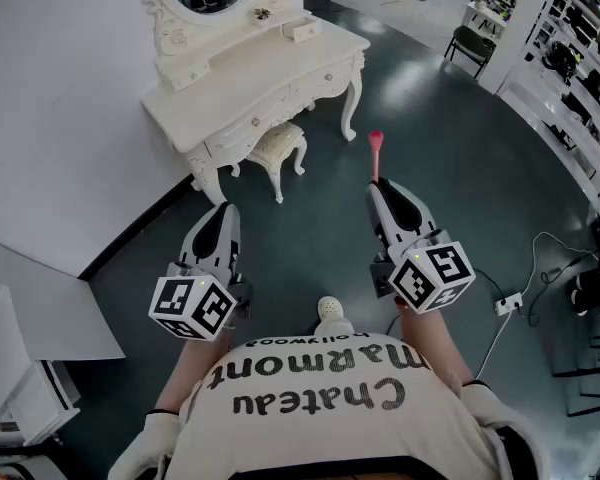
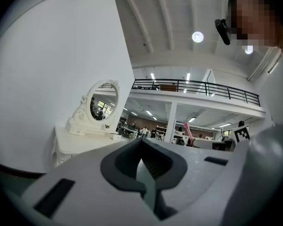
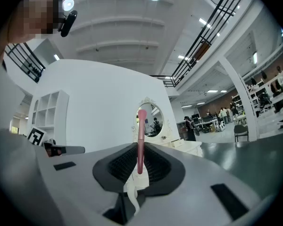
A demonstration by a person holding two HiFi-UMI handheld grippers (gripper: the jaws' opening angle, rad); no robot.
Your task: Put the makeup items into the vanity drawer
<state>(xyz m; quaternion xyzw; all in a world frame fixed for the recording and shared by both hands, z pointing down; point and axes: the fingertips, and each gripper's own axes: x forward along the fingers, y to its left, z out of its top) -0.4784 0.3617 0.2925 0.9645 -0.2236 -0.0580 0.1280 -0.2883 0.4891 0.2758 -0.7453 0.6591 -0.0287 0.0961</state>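
The right gripper (image 1: 378, 186) is clenched on a slim pink makeup brush with a rosy rounded tip (image 1: 376, 153), which sticks up from between its dark ribbed pads (image 3: 153, 166). The left gripper (image 1: 223, 216) is closed on nothing. The ornate cream-white vanity table with its oval mirror (image 1: 250, 73) stands well apart, ahead and to the left, with its front drawers (image 1: 327, 78) apparently shut. So this looks like the carrying step. Next, I'd judge, comes closing in on the vanity and having the free left gripper pull a drawer open before the brush goes in.
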